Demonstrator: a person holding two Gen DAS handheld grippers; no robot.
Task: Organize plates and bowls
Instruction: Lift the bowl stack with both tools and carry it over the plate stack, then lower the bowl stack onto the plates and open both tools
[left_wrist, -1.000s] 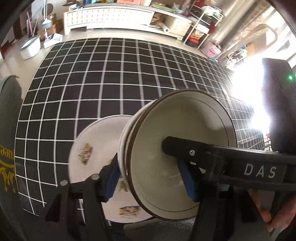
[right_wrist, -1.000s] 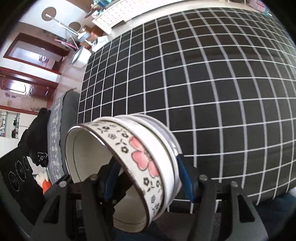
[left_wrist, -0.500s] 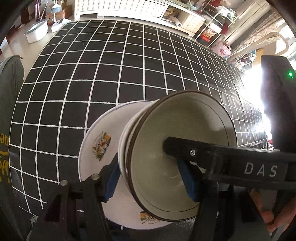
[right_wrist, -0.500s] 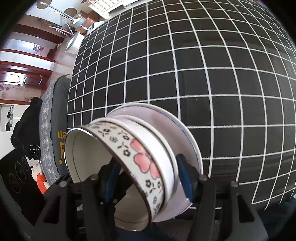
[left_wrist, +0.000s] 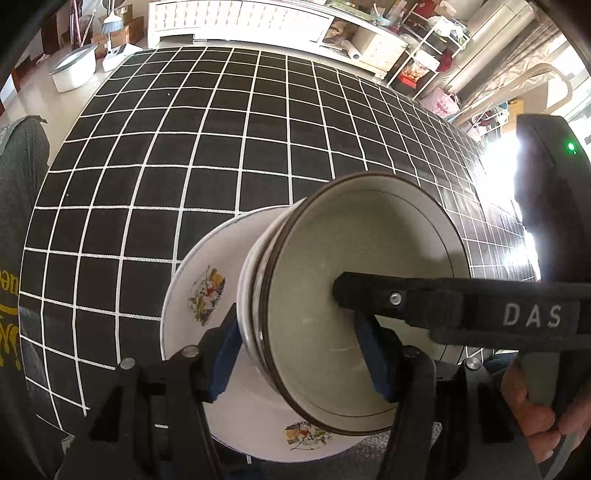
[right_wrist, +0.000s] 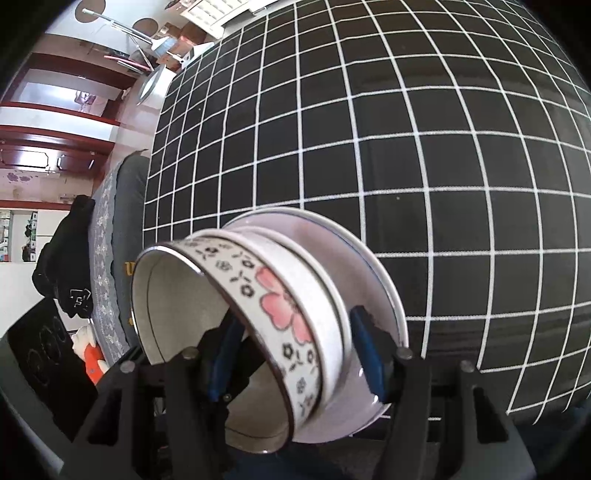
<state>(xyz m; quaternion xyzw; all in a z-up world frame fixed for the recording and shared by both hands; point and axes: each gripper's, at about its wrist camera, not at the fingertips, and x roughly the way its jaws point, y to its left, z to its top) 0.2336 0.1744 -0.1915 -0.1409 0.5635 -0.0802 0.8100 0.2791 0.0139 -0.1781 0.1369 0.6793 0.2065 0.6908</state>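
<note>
Left hand-held gripper (left_wrist: 299, 354): blue pads clamped across stack of brown-rimmed bowls (left_wrist: 354, 314), tilted on edge.
Decorated plate (left_wrist: 199, 295) on checked worktop (left_wrist: 221, 129) now sits directly behind stack; 1 second earlier it lay further left.
Right hand-held gripper (right_wrist: 295, 354): clamped on flower-pattern bowl stack (right_wrist: 266, 306); white dish (right_wrist: 369, 266) now visible behind it.
Judgement: both stacks nearing set-down.

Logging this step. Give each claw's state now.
Left claw: shut on stacked brown-rimmed bowls.
Right claw: shut on stacked flowered bowls.
</note>
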